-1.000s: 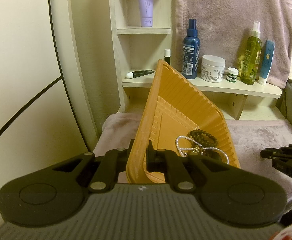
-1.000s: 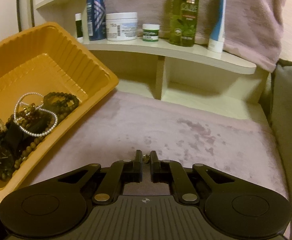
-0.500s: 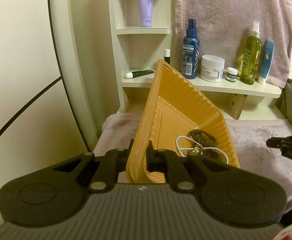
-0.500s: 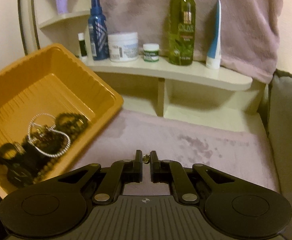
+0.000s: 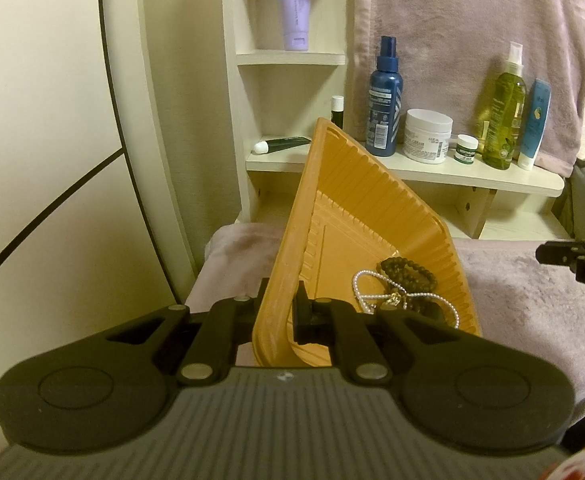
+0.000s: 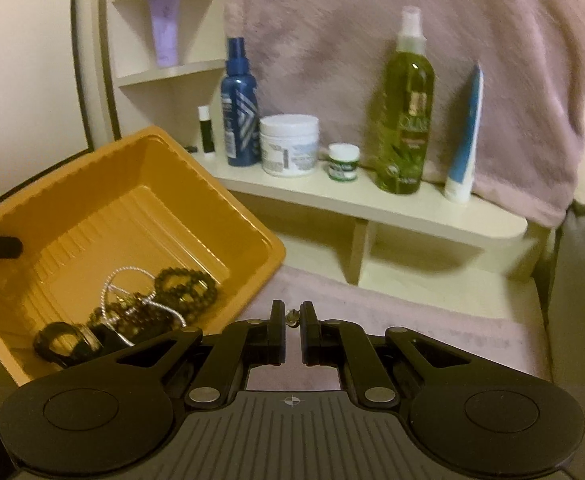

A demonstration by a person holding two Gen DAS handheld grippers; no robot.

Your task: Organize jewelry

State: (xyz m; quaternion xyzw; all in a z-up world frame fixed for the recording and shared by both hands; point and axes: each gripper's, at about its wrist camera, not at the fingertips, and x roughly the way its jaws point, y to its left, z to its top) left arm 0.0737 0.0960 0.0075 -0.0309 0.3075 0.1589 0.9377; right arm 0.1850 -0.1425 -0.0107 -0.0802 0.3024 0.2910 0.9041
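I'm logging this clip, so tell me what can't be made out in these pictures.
- Small metal piece in the right tool, right wrist view: too tiny and blurred to identify.
- Jewelry pile in the orange tray, left wrist view: partly hidden behind the left tool.
- Bottle labels, right wrist view: motion blur makes them unreadable.
- Dark band, right wrist view: partly covered by the tool's body.

A home vanity corner — toiletry bottles (image 6: 403,116) on a cream shelf (image 6: 372,208), draped towel (image 6: 472,40).

I'm seeing open cloth (image 6: 432,320) right of the tilted orange tray (image 6: 104,216); the shelf (image 6: 372,204) is blocking behind it.
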